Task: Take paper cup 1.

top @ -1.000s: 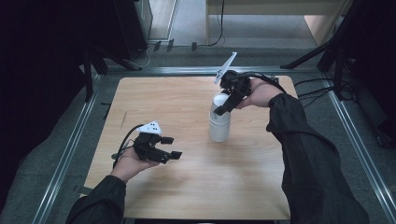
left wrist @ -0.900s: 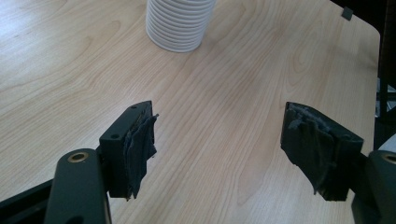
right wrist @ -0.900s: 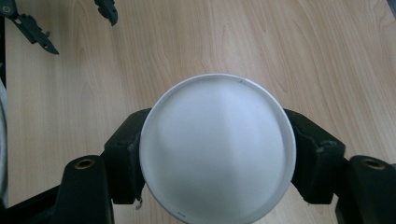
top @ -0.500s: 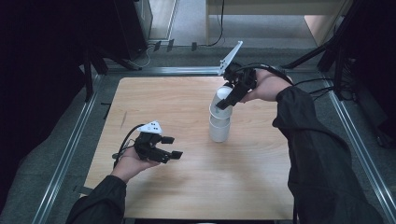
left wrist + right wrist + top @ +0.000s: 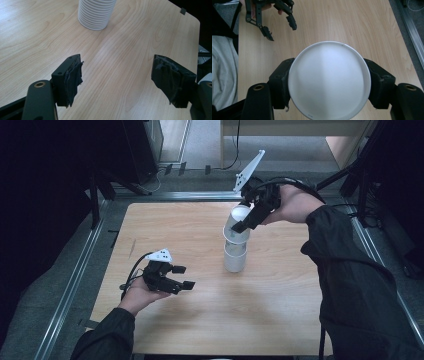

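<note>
One upturned white cup (image 5: 236, 225), clamped in the right gripper (image 5: 248, 220), above the stack (image 5: 235, 257); left gripper (image 5: 184, 276) apart.

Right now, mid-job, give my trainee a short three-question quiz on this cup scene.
1. True or false: the right tool grips the top cup by its sides.
2. What lies between the left tool's pads? A) a cup B) nothing C) a cable
3. What does the cup stack stand on?

Key: 1 true: both pads press the cup's sides in the right gripper view. 2 B: the pads stand apart over bare wood. 3 the wooden table.
</note>
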`<state>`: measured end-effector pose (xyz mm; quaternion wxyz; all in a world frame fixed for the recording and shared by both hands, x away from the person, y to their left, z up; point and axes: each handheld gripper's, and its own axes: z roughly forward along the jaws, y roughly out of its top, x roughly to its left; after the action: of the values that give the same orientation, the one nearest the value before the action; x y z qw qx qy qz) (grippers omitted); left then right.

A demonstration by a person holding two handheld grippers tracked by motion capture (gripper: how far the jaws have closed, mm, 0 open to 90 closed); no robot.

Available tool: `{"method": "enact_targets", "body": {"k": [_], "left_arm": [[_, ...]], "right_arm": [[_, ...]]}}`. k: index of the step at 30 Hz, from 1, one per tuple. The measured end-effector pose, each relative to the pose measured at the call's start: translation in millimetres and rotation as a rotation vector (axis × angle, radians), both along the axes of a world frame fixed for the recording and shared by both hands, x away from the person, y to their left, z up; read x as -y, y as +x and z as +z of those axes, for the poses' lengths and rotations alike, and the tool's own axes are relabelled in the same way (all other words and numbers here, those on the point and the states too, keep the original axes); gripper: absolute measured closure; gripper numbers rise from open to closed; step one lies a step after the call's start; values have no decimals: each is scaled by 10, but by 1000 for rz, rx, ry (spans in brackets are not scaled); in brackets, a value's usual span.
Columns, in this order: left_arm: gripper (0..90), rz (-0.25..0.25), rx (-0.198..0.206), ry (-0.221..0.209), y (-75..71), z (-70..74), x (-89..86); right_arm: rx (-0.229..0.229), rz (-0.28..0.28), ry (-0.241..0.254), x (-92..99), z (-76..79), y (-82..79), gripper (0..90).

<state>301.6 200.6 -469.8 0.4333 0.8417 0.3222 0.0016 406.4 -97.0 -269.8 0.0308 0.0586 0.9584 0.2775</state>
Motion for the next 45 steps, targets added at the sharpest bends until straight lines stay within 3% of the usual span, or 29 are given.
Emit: {"method": "enact_targets", "body": {"k": [8,14,16,24,29,45], "left_arm": [[189,12,3,-37,-5,32,-8],[178,3,8,-38,-15,42,3],[177,-3,14,-42,-18,51,4],[156,-23,27,-58,-42,79,33],[120,-37,44,-57,-61,105,64],[131,-136,65,-64,-80,107,273]], "right_arm": [[-18,56,45,23,-66,-221,329],[-56,73,58,96,-292,-320,332],[-48,81,62,113,-359,-363,334],[-76,111,119,133,-640,-540,334],[-95,108,162,163,-831,-591,334],[-152,62,263,274,-1421,-704,336]]}}
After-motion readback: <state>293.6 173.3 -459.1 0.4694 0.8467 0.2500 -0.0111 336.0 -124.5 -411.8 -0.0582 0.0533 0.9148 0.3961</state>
